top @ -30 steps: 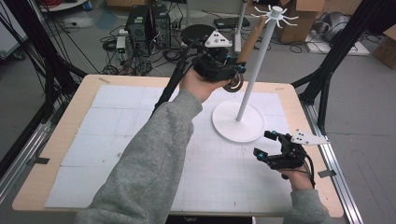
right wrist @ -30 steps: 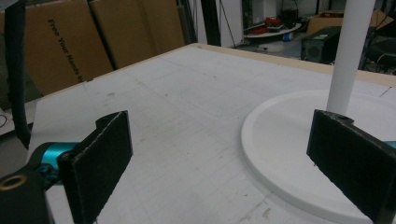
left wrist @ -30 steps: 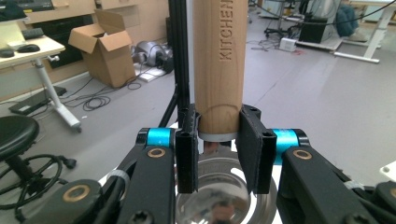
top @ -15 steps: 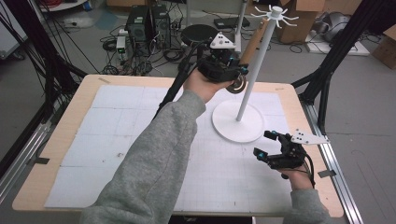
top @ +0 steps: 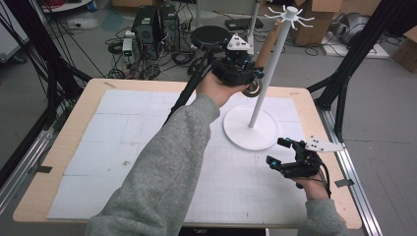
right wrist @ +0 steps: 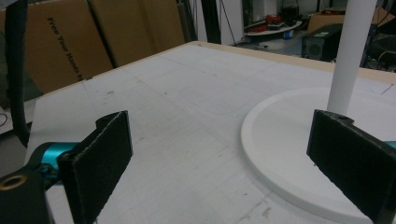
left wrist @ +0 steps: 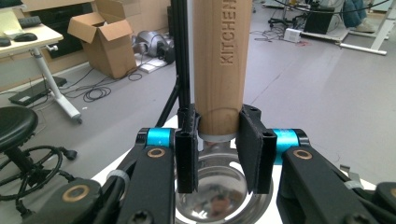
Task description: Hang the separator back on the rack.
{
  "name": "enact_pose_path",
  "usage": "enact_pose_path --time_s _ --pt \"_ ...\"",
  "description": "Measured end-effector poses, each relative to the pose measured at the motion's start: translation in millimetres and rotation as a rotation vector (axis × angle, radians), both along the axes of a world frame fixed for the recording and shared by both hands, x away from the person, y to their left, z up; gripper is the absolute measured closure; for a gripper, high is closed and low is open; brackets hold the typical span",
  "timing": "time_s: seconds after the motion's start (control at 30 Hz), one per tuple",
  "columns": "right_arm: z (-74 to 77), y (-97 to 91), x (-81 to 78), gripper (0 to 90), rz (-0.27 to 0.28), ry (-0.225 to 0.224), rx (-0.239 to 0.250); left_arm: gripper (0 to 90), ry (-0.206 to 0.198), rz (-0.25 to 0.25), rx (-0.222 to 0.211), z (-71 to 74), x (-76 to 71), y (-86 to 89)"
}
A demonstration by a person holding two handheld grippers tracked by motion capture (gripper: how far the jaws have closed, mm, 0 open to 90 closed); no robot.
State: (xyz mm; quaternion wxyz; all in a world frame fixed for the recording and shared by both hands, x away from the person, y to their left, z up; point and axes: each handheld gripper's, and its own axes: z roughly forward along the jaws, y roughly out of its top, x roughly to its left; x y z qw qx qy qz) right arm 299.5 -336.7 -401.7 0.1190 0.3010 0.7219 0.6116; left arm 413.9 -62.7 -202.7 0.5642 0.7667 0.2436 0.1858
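**Ladle held up beside the white stand**

The left gripper (top: pixel 246 78) is raised above the far side of the table (top: pixel 74 132), just beside the pole of the white stand (top: pixel 265 73); its jaws are clamped on a ladle (top: pixel 263 49) at the foot of the wooden handle, where the wood meets a metal collar; in the left gripper view the two black pads (left wrist: pixel 187 149) press on either side of that handle (left wrist: pixel 219 70), which rises straight up between them and bears stamped letters reading "KITCHEN"; the shiny metal bowl (left wrist: pixel 219 196) of the ladle lies below the pads, close to the camera. In the high view the wooden handle slants upward toward the ring of white hooks (top: pixel 291 14) at the top of the pole, and the bowl (top: pixel 254 88) shows as a round gleam at the gripper's near side; whether the ladle touches the pole I cannot tell.

The stand's round base (top: pixel 251 128) sits on the white mat (top: pixel 123 147) toward the right half of the table; the right gripper (top: pixel 287 153) rests low near the table's right edge, just beside the base and apart from it; its jaws stand wide with nothing between them, and the right gripper view looks past its pads (right wrist: pixel 100 158) to the rim of the base (right wrist: pixel 280 149) and the foot of the pole (right wrist: pixel 350 56). A grey sleeve (top: pixel 162 172) covers the left forearm; boxes and cables lie on the floor beyond.
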Motion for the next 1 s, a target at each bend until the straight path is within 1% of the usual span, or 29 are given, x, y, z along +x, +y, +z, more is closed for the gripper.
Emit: enact_pose_path --time_s 0.1,0.2,0.27,0.37,0.4,0.43,0.47,0.5,0.57,0.6,0.63,0.67,0.73,0.77,0.8,0.83,0.9,0.97,1.0 --pt "-0.1 -0.6 -0.1 6.0 -0.001 0.003 0.001 68.4 -0.010 -0.003 0.002 -1.1 0.1 -1.3" --pt "0.1 -0.3 -0.3 6.0 0.000 0.002 0.001 58.6 -0.009 0.002 0.000 -1.3 -0.2 -0.6" --pt "0.0 -0.3 -0.2 6.0 -0.001 0.002 0.000 52.9 -0.014 0.002 0.009 -2.4 -0.8 1.1" --pt "-0.5 -0.2 0.1 6.0 -0.001 -0.001 -0.005 44.7 -0.003 -0.028 0.016 -6.6 -1.6 4.1" --pt "-0.4 0.0 -0.4 6.0 -0.001 0.005 -0.006 41.8 0.000 -0.038 0.026 -8.0 -1.7 5.1" --pt "-0.4 0.2 -0.4 6.0 0.001 0.003 -0.007 39.0 0.004 -0.058 0.046 -10.3 -2.1 7.0" --pt "-0.3 0.4 -0.7 6.1 0.001 0.006 -0.007 37.0 0.000 -0.071 0.056 -12.4 -2.9 8.6" --pt "-0.4 0.4 -0.6 6.0 0.001 0.004 -0.009 35.5 -0.008 -0.078 0.049 -15.0 -4.1 10.7" --pt "-0.9 0.5 -0.1 6.0 0.000 0.005 -0.013 32.8 -0.012 -0.097 0.022 -20.3 -5.8 17.2" --pt "-1.1 0.5 -0.3 6.0 0.001 0.010 -0.013 31.3 -0.011 -0.107 0.024 -23.0 -6.0 21.2" --pt "-1.4 0.4 -0.1 6.0 0.001 0.011 -0.015 29.8 -0.007 -0.104 0.022 -25.9 -6.7 23.8" --pt "-1.8 0.4 0.3 6.0 0.001 0.009 -0.017 27.1 -0.002 -0.099 0.024 -28.6 -6.8 26.6" --pt "-2.4 0.8 0.6 6.0 0.001 0.010 -0.021 21.7 0.035 -0.107 0.013 -32.9 -6.0 31.7" --pt "-2.4 1.2 0.4 6.0 -0.001 0.013 -0.021 20.0 0.038 -0.107 0.012 -34.8 -6.3 33.8" --pt "-2.6 1.5 0.7 6.0 0.003 0.008 -0.023 18.5 0.034 -0.110 0.012 -36.7 -7.2 36.6" --pt "-2.7 1.7 0.8 6.1 0.004 0.006 -0.026 17.8 0.035 -0.113 0.004 -37.9 -7.8 37.8" --pt "-2.9 2.1 0.9 6.0 0.001 0.012 -0.026 15.7 0.038 -0.119 -0.010 -41.2 -9.8 40.8" --pt "-3.7 1.9 1.5 6.0 0.002 0.016 -0.034 15.4 0.019 -0.121 -0.021 -45.9 -13.2 42.4" --pt "-4.3 2.2 1.4 6.0 -0.001 0.017 -0.033 15.4 0.018 -0.133 -0.016 -48.5 -14.0 43.0"
